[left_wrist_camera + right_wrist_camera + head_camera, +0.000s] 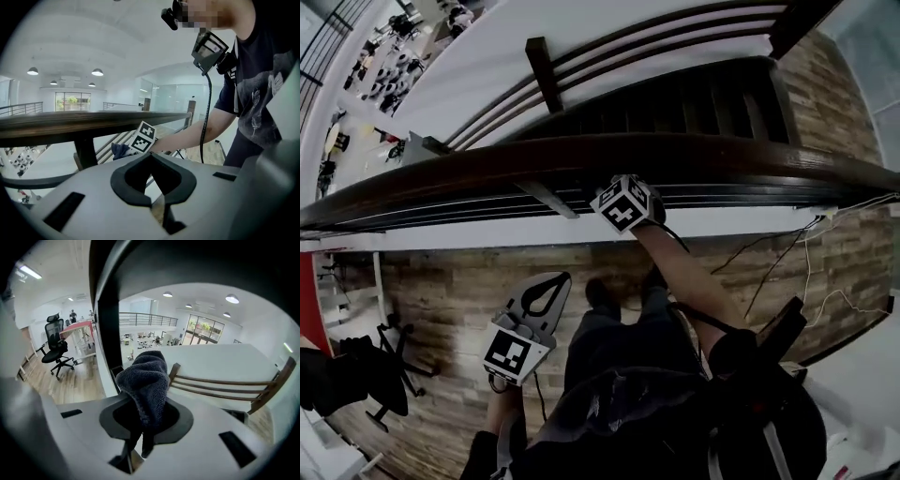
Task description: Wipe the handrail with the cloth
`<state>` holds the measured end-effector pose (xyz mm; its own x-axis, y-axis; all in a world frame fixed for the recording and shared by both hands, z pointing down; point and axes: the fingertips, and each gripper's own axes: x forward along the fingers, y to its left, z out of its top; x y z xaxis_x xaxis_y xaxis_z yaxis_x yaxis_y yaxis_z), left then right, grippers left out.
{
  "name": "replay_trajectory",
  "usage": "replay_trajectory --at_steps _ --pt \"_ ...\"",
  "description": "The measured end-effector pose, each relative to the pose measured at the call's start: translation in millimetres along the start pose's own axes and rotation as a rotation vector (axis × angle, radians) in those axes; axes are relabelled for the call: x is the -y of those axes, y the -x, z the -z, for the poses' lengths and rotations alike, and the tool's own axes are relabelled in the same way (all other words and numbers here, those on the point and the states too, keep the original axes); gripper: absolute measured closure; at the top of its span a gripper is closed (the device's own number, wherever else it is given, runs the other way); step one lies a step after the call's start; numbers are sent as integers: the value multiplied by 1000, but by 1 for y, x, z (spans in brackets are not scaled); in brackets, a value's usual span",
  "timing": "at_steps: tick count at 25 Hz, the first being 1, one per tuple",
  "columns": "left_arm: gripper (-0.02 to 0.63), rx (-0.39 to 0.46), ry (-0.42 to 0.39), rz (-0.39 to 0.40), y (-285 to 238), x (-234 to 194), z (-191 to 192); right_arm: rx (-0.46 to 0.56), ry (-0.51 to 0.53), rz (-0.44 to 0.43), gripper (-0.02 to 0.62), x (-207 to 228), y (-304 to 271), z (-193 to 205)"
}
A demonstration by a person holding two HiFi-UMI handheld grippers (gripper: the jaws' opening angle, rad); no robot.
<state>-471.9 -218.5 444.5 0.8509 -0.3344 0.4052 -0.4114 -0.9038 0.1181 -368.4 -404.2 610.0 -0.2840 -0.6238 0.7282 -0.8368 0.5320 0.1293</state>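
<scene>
The dark wooden handrail (581, 155) sweeps across the head view from left to right. My right gripper (623, 201) sits right against its near underside, only its marker cube showing there. In the right gripper view that gripper (143, 427) is shut on a dark blue-grey cloth (146, 380), which bunches up above the jaws beside the handrail (105, 310). My left gripper (546, 295) hangs lower, over the floor, shut and empty. From the left gripper view I see its closed jaws (153, 180), the handrail (70, 123), and the cloth (120, 150) by the right gripper's cube.
Thin lower rails (469, 211) and a baluster (546, 195) run under the handrail. Dark stairs (694, 103) drop beyond it. Cables (787, 248) trail over the wood floor at right. An office chair (380, 375) stands at left.
</scene>
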Motion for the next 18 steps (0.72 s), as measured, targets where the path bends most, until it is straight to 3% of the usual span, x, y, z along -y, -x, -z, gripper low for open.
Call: replay_trajectory --at_steps 5,9,18 --pt "598 -30 -71 107 -62 41 -28 -11 -20 79 535 69 51 68" --pt "598 -72 -144 176 -132 95 -49 13 -95 113 535 132 96 130" --pt "598 -35 -142 274 -291 227 -105 15 -174 187 535 280 209 278"
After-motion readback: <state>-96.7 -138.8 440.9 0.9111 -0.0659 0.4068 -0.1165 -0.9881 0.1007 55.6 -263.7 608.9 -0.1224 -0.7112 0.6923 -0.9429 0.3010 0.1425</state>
